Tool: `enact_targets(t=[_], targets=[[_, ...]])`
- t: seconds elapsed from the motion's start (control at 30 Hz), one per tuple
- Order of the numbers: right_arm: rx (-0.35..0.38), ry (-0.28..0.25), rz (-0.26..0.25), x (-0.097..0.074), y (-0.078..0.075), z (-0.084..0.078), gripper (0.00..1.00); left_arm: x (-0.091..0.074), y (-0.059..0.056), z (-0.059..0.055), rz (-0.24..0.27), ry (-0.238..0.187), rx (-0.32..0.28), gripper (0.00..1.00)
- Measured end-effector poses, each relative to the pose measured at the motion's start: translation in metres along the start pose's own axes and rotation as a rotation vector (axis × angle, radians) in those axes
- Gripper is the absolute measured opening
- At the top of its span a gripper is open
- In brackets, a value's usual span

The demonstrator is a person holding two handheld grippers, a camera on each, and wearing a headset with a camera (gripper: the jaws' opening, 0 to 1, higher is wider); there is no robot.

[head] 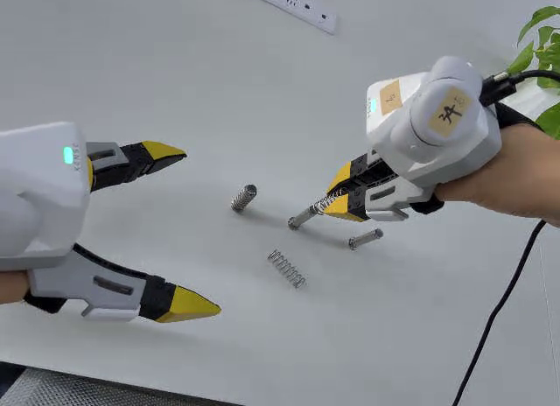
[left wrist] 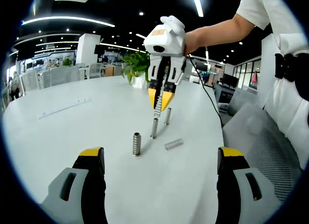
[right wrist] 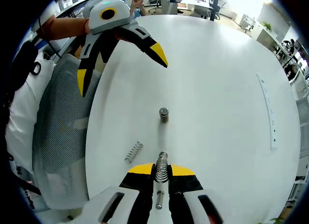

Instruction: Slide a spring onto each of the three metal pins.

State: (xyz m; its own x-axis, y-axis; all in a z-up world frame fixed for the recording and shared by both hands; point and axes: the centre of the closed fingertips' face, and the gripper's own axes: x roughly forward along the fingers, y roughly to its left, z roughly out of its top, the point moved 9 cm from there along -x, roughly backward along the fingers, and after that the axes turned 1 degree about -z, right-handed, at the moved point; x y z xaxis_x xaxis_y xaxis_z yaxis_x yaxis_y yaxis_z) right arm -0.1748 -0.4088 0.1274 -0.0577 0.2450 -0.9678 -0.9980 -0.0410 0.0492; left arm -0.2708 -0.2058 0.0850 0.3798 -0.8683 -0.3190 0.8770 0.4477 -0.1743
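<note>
Three short metal pins stand on the white table (head: 175, 65). The left pin (head: 243, 197) (left wrist: 136, 143) (right wrist: 164, 114) wears a spring. My right gripper (head: 343, 199) (left wrist: 161, 99) (right wrist: 161, 169) is shut on a second spring (head: 327, 201) (left wrist: 157, 107) (right wrist: 161, 170), whose lower end meets the top of the middle pin (head: 301, 219) (left wrist: 154, 129). The third pin (head: 365, 239) (left wrist: 167, 116) (right wrist: 159, 199) is bare. A loose spring (head: 286, 269) (left wrist: 174, 144) (right wrist: 133, 152) lies flat in front of the pins. My left gripper (head: 184, 229) (left wrist: 161, 159) (right wrist: 121, 72) hovers open at the left, holding nothing.
A white power strip (head: 289, 2) (left wrist: 63, 108) (right wrist: 268, 108) lies at the table's far side. A green plant (head: 542, 47) (left wrist: 135, 64) stands at the right edge. A black cable (head: 507, 301) trails from the right gripper across the table.
</note>
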Motion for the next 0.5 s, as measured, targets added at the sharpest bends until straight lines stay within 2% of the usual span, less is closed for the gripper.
enact_targets(t=[0.5], targets=[[-0.003, 0.004, 0.013, 0.0037, 0.0011, 0.0025, 0.08, 0.0037, -0.0018, -0.0021, -0.012, -0.001, -0.006, 0.96]])
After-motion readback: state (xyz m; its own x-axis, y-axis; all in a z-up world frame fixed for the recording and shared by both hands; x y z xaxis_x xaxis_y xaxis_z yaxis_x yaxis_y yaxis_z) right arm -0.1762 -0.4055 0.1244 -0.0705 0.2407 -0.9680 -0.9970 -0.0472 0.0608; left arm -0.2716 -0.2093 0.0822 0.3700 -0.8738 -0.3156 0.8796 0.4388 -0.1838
